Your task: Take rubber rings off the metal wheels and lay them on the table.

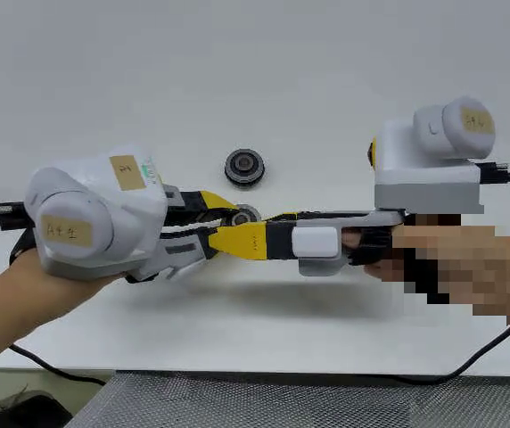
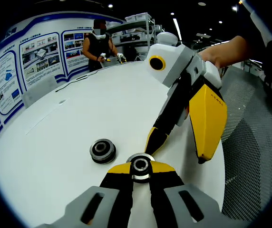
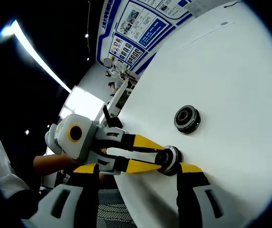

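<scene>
- Fingers of the left gripper (image 2: 140, 167) are seen closed on a small metal wheel (image 2: 140, 167), one yellow tip pressed against each side of it.
- In the left gripper view, a bright metal rim and a dark centre can be made out on this held wheel. Whether a rubber ring sits on it cannot be told.
- In the head view, the held wheel (image 1: 244, 214) is found near the middle of the picture, at the tips of the left gripper, which reaches in from the left.
- Whether the held wheel rests on the white table (image 1: 371, 80) or hangs just above it cannot be told.
- The right gripper (image 2: 176, 153) is held with its jaws spread wide apart and nothing between them. It reaches in from the right, opposite the left gripper.
- One of the right gripper's fingers (image 3: 188, 168) is seen just beside the held wheel (image 3: 170, 159). The other finger is kept well off to the side, alongside the left gripper's jaws.
- A second wheel (image 1: 244, 166) is seen lying flat on the table, near the held one but clear of both grippers. It looks dark around the outside, with a paler ring nearer its centre.
- A black cable (image 1: 469, 361) is trailed across the table's near right edge, and a strip of grey metal mesh (image 1: 282, 401) is seen below that edge.
- In the left gripper view, blue and white display boards (image 2: 36, 57) and a standing person (image 2: 98, 42) are seen beyond the table.
</scene>
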